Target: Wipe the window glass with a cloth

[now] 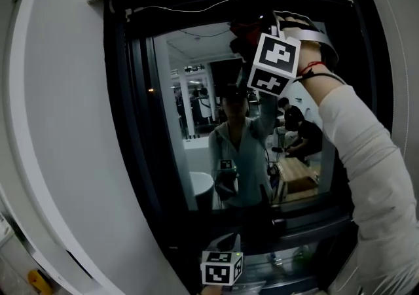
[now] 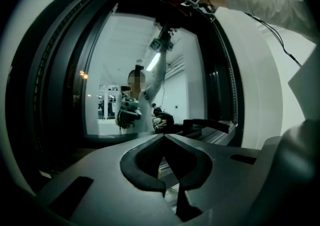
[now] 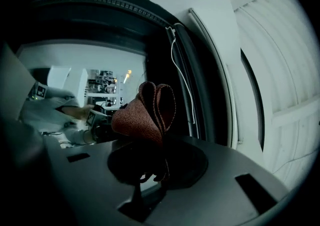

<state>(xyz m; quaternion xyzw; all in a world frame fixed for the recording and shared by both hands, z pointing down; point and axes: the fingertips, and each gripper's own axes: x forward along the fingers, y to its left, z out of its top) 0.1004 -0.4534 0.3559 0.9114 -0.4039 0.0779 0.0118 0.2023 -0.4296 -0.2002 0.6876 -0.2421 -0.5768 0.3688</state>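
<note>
Right hand-held gripper (image 3: 156,146) pinches a folded woven rust cloth (image 3: 144,115); left hand-held gripper (image 2: 164,141) closed

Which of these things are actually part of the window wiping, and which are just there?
In the job:
reddish cloth
right gripper clamping it
window glass

Just there:
left gripper, shut and empty
white wire above the glass
small yellow object

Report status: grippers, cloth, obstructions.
Right gripper shut on red cloth, raised near window glass top. Left gripper shut, empty, low. Nothing seen blocking glass.
</note>
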